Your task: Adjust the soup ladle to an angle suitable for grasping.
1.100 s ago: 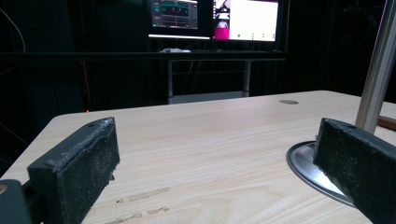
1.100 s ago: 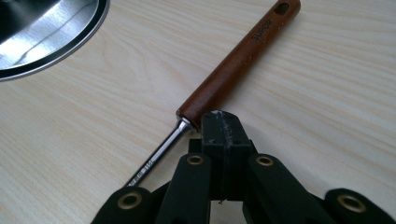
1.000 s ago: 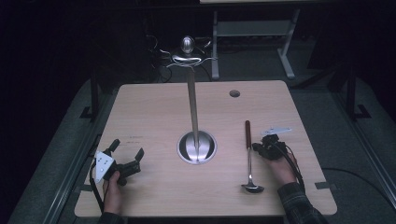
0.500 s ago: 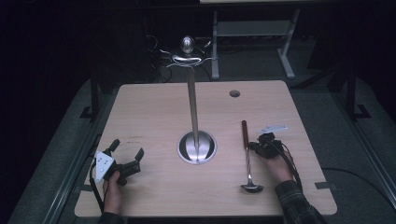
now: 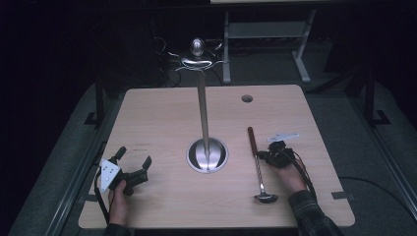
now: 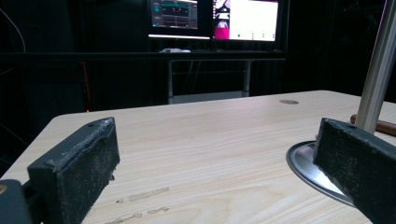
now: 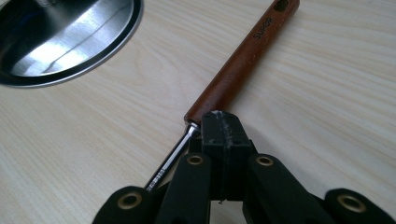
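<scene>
Lying near the worktop's (image 5: pixel 162 123) right edge, the ladle (image 5: pixel 257 162) – wooden handle away from the person – meets the right hand-held gripper (image 7: pixel 219 122) (jaws pressed together); the left hand-held gripper (image 5: pixel 132 164) stands spread.

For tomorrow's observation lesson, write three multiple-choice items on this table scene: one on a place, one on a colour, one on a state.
1. Where does the ladle lie, as the high view shows it?
A. Left of the stand's round base
B. Right of the stand's round base
C. Hung at the stand's top

2. What colour is the ladle's handle?
A. Reddish brown
B. Blue
C. White

3. How do the jaws of the left hand-held gripper stand?
A. Shut on the ladle
B. Shut on nothing
C. Open, nothing between them

Answers:
1 B: it lies flat on the table, right of the stand.
2 A: the right gripper view shows a reddish-brown wooden handle.
3 C: the left gripper view shows both jaws wide apart over bare tabletop.
</scene>
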`<state>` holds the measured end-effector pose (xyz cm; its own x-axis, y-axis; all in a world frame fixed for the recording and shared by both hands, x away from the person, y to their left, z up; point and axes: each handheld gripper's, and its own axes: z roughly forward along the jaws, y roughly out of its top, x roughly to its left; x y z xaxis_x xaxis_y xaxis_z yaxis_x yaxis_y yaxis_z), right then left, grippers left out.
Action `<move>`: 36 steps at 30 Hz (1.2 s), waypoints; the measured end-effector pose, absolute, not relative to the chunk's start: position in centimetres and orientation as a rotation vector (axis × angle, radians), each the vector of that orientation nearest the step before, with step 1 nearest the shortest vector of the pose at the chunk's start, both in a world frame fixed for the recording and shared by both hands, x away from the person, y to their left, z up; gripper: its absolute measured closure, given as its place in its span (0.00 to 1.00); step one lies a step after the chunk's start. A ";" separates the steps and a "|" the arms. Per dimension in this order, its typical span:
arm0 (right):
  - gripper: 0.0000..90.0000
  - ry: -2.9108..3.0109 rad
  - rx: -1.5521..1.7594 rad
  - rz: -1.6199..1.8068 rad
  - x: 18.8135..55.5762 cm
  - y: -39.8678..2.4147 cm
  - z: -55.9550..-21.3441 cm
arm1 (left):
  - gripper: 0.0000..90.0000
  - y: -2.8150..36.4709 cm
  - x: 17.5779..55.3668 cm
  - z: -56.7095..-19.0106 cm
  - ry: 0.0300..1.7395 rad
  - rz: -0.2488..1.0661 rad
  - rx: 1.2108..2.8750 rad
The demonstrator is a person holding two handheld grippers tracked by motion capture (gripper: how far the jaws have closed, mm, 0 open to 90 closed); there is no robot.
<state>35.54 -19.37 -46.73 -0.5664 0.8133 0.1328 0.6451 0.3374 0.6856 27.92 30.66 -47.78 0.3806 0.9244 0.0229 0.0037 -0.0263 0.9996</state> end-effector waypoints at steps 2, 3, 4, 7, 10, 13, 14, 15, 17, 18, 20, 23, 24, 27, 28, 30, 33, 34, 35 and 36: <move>1.00 2.374 1.307 1.056 35.5 -19.2 -46.7 | 0.00 30.7 27.9 -47.8 0.911 0.930 1.393; 1.00 2.381 1.296 1.055 35.5 -19.1 -46.7 | 0.00 30.7 27.9 -47.8 0.911 0.930 1.393; 1.00 2.386 1.299 1.061 35.4 -19.0 -46.7 | 0.00 30.7 27.9 -47.8 0.911 0.930 1.393; 1.00 2.398 1.279 1.067 35.4 -18.8 -46.7 | 0.00 30.7 27.9 -47.8 0.910 0.930 1.393; 1.00 2.415 1.264 1.074 35.4 -18.5 -46.8 | 0.00 30.7 27.9 -47.8 0.910 0.930 1.393; 1.00 2.433 1.251 1.075 35.3 -18.2 -46.8 | 0.00 30.7 27.9 -47.8 0.910 0.930 1.393; 1.00 2.437 1.248 1.080 35.3 -18.1 -46.7 | 0.00 30.7 27.9 -47.8 0.911 0.929 1.393; 1.00 2.443 1.239 1.083 35.3 -17.9 -46.8 | 0.00 30.7 27.9 -47.8 0.911 0.930 1.393; 1.00 2.459 1.229 1.086 35.2 -17.7 -46.7 | 0.00 30.7 27.9 -47.8 0.911 0.930 1.393; 1.00 2.465 1.224 1.088 35.1 -17.6 -46.7 | 0.00 30.7 27.9 -47.8 0.911 0.929 1.393; 1.00 2.475 1.209 1.088 35.1 -17.4 -46.7 | 0.00 30.7 27.9 -47.8 0.911 0.930 1.393; 1.00 2.487 1.201 1.089 35.0 -17.1 -46.6 | 0.00 30.7 27.9 -47.8 0.911 0.930 1.393; 1.00 2.489 1.195 1.088 35.0 -17.1 -46.6 | 0.00 30.7 27.9 -47.8 0.911 0.930 1.393; 1.00 2.503 1.179 1.092 34.9 -16.8 -46.6 | 0.00 30.7 27.9 -47.8 0.911 0.930 1.393; 1.00 2.508 1.168 1.093 34.9 -16.7 -46.6 | 0.00 30.7 27.9 -47.8 0.911 0.929 1.393; 1.00 2.519 1.164 1.091 34.8 -16.4 -46.5 | 0.00 30.7 27.9 -47.8 0.911 0.930 1.393; 1.00 2.533 1.144 1.091 34.8 -16.2 -46.6 | 0.00 30.7 27.9 -47.8 0.911 0.930 1.394; 1.00 2.537 1.127 1.085 34.8 -16.1 -46.6 | 0.00 30.7 27.9 -47.8 0.910 0.930 1.393; 1.00 2.540 1.129 1.084 34.7 -16.1 -46.6 | 0.00 30.7 27.9 -47.8 0.911 0.930 1.393; 1.00 2.540 1.128 1.090 34.7 -16.0 -46.5 | 0.00 30.7 27.9 -47.8 0.911 0.930 1.393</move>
